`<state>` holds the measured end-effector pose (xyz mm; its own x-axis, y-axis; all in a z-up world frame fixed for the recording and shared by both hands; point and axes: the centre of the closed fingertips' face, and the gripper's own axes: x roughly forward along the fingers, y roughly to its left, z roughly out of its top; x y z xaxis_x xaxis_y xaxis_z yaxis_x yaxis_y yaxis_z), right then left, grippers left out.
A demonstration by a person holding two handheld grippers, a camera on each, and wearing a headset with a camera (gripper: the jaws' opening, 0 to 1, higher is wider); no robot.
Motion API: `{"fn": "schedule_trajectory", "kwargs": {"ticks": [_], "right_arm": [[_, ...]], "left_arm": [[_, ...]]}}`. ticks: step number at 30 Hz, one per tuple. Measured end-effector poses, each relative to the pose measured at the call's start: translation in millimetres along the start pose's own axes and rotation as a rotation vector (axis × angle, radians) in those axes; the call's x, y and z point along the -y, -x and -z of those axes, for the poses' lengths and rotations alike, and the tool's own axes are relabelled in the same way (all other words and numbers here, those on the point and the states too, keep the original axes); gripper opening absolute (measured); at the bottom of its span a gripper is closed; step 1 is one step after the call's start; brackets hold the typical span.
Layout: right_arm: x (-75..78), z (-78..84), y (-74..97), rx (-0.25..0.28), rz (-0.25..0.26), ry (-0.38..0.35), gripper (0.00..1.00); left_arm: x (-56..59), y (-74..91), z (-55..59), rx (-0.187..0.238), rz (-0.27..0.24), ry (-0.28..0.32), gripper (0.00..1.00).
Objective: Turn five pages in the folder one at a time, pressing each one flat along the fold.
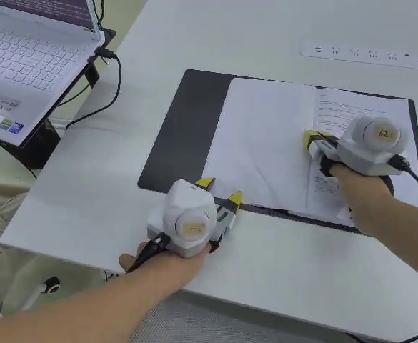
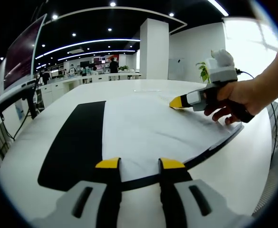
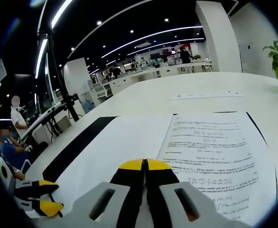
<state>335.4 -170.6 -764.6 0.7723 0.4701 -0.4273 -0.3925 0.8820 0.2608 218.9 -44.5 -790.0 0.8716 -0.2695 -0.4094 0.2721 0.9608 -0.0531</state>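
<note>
Head view: left tool [image 1: 220,190] at folder's [image 1: 180,136] front edge.

Folder [image 1: 180,132] cover matt black; pages [image 1: 266,136] smooth white paper, faintly creased. Table [image 1: 209,36] smooth, slight sheen. Left gripper [image 1: 220,190], 6 o'clock: satin white plastic shell

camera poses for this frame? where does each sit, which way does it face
Head view: on the headset, looking down at the open folder; both forearms, left gripper, right gripper.
Left gripper view: at the folder's near edge, looking across it; own open jaws, right gripper ahead-right.
Right gripper view: at the fold, looking over both pages; own shut jaws.
Shared: all show the folder.
</note>
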Motion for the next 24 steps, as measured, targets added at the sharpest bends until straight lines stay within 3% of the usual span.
{"fn": "schedule_trajectory", "kwargs": {"ticks": [24], "right_arm": [[-21.4,29.8,36.7,-0.045,-0.05,0.062,0.0]], "left_arm": [[-0.4,0.3,1.1,0.001,0.0,0.0,0.3]]}}
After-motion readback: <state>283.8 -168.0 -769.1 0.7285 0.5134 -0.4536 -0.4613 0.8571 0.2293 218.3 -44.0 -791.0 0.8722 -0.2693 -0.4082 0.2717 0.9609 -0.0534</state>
